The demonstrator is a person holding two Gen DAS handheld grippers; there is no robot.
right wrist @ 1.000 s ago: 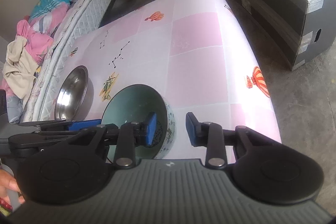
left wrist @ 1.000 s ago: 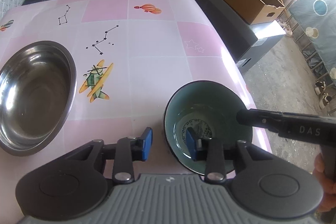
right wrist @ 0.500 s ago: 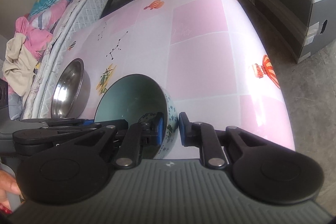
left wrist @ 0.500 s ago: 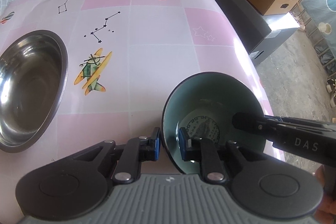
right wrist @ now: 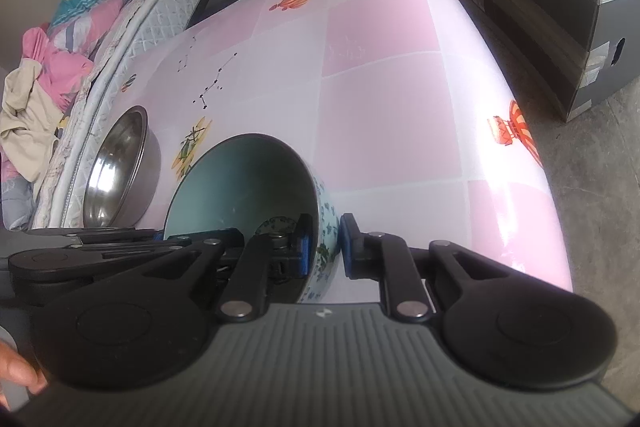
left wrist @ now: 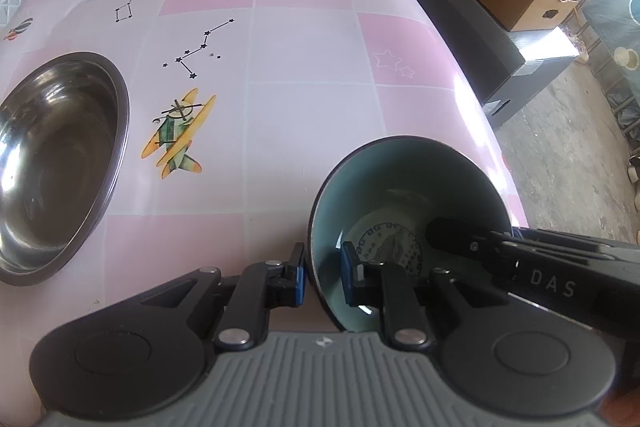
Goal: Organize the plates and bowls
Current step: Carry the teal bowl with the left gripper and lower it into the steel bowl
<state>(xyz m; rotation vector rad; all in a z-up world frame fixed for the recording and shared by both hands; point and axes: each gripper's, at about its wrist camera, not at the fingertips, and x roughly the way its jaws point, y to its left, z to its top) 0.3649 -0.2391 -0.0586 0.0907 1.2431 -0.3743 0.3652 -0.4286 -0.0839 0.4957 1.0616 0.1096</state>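
Teal bowl (left wrist: pixel 404 179), pink-check tablecloth (left wrist: pixel 312 47)

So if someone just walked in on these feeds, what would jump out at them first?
The teal ceramic bowl at the table's near right edge, with both tools clamped on its rim: the left tool on the left wall, the right tool on the right wall. Next, the shiny steel bowl sitting alone at the left of the pink patterned tablecloth.
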